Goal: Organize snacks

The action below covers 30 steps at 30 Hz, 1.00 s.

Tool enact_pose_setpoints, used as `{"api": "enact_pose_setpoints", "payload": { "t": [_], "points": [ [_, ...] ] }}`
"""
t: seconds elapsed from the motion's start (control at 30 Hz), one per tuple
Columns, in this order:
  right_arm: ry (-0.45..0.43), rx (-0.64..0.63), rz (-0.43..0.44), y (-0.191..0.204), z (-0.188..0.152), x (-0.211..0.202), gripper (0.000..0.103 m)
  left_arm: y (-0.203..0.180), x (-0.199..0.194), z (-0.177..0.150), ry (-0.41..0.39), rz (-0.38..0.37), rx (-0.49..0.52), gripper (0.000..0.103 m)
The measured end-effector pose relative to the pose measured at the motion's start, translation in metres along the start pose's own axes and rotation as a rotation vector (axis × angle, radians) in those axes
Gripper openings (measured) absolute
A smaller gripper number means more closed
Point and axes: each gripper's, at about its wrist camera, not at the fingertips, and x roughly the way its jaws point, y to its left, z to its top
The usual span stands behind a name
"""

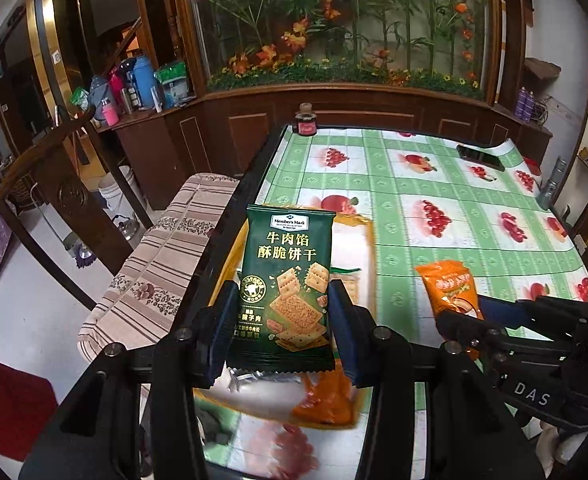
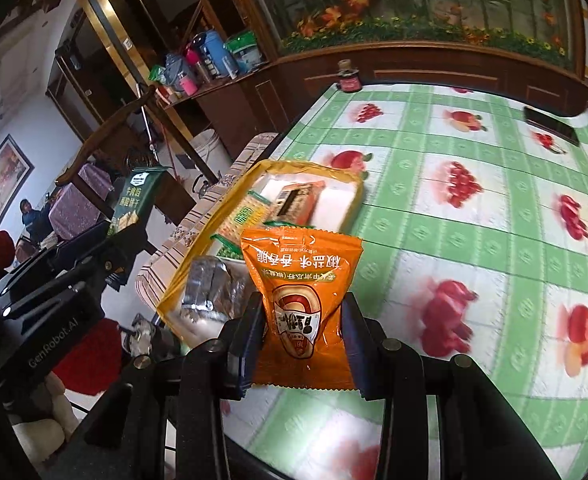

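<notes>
Left gripper (image 1: 284, 316) clamps the green cracker packet (image 1: 288, 284) across its width; packet upright, long axis running away along the fingers, print upright. Right gripper (image 2: 304, 336) likewise pinches the orange snack packet (image 2: 300, 296), long axis along the fingers, print inverted. Both packets are carried above the near left corner of the table (image 2: 474, 208). Yellow tray (image 2: 210, 240) lies directly ahead and below, already holding snacks, its long axis running away along the table's edge. Judged: left gripper sits over it, nearer; right approaches from beside.
</notes>
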Motion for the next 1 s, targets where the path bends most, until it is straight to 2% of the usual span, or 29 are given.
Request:
{"api": "enact_pose_setpoints", "payload": {
  "t": [0.43, 0.67, 1.0],
  "points": [
    [0.074, 0.039, -0.014, 0.018, 0.036, 0.073, 0.038, 0.028, 0.066, 0.007, 0.112, -0.056, 0.024, 0.044],
    [0.079, 0.069, -0.055, 0.015, 0.05, 0.091, 0.038, 0.034, 0.085, 0.009, 0.14, -0.088, 0.036, 0.044],
    [0.059, 0.11, -0.072, 0.012, 0.062, 0.093, 0.038, 0.04, 0.098, 0.012, 0.161, -0.108, 0.052, 0.044]
  ]
}}
